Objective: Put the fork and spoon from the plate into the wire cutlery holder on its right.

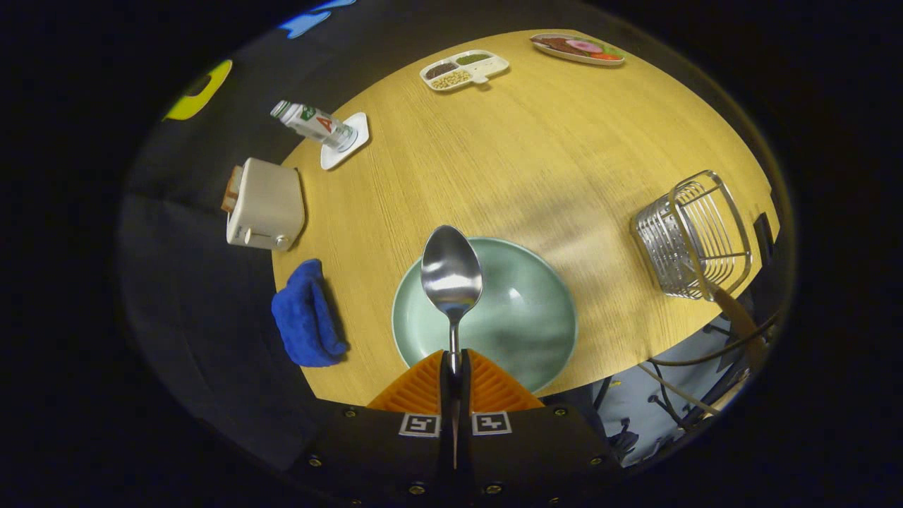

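The tool (pixel 455 367) pinches the spoon (pixel 451 275) by its handle, above the green plate (pixel 522 310). The handle's end hides between the fingers. The wire holder (pixel 691 236) sits to the right.

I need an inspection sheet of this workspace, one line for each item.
Surface: round wooden table, bare in the middle.
Job's things: spoon held above the green plate; wire holder to the plate's right, with a brownish handle sticking out of it; whether that is the fork cannot be told.
Clutter: toaster, blue cloth, carton on a white coaster, snack tray, food plate.
Gripper: gripper shut on the spoon's handle.
Cables: cables hang past the table's edge below the holder.
Surroundings: dark booth wall.
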A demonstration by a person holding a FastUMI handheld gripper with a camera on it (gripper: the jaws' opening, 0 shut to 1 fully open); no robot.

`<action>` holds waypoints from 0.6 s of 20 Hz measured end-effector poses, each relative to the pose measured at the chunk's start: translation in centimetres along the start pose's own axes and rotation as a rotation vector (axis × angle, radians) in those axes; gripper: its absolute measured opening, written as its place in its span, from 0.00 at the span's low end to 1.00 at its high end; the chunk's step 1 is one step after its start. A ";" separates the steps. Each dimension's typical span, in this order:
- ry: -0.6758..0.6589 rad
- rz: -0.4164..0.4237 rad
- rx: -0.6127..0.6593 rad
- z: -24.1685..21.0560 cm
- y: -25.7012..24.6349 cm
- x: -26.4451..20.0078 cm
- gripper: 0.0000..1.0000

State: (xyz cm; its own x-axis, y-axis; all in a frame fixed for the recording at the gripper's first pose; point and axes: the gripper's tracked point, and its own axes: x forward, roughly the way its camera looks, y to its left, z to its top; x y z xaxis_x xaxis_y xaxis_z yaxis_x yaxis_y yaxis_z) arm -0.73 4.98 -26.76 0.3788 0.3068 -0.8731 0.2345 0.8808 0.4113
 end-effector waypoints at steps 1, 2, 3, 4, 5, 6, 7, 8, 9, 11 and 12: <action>-0.020 0.001 0.011 0.7 -0.5 -1.1 0.02; -0.040 -0.002 0.020 1.6 -1.2 -2.1 0.02; -0.059 -0.006 0.027 2.4 -2.0 -3.0 0.02; -0.078 -0.012 0.036 3.3 -3.0 -4.1 0.02; -0.095 -0.019 0.047 4.1 -3.9 -5.2 0.02; -0.109 -0.030 0.055 4.8 -5.0 -6.1 0.02; -0.121 -0.045 0.061 5.5 -6.3 -6.8 0.02; -0.127 -0.063 0.066 6.1 -7.6 -7.5 0.02; -0.133 -0.082 0.072 6.4 -8.9 -8.2 0.02; -0.136 -0.119 0.085 6.9 -11.5 -9.1 0.02; -0.131 -0.132 0.090 6.9 -12.6 -9.5 0.02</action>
State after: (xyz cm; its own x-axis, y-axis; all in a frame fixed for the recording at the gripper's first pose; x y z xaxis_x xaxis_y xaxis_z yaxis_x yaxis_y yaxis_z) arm -1.07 -11.54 -21.87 0.4511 0.1361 -0.8820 0.3665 0.8729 0.3222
